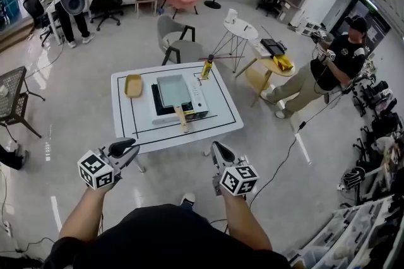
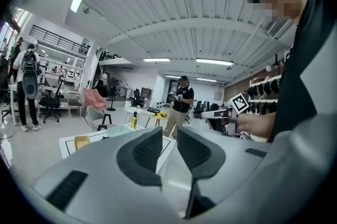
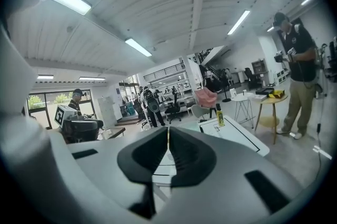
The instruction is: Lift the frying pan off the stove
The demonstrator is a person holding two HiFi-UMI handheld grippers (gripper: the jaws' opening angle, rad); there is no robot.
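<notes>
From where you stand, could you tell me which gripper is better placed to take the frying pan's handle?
Probably right: the right gripper hangs nearer the handle than the left gripper; both are shut and empty.

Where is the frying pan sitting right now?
In the head view, the frying pan sits on the stove at the middle of the white table, with the yellow dish to its left and the bottle beyond it to the right.

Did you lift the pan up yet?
Not yet. Nothing is done: the frying pan sits on the stove. The left gripper and right gripper are shut, empty, short of the table. Left to do: reach the handle, grip, lift.
</notes>
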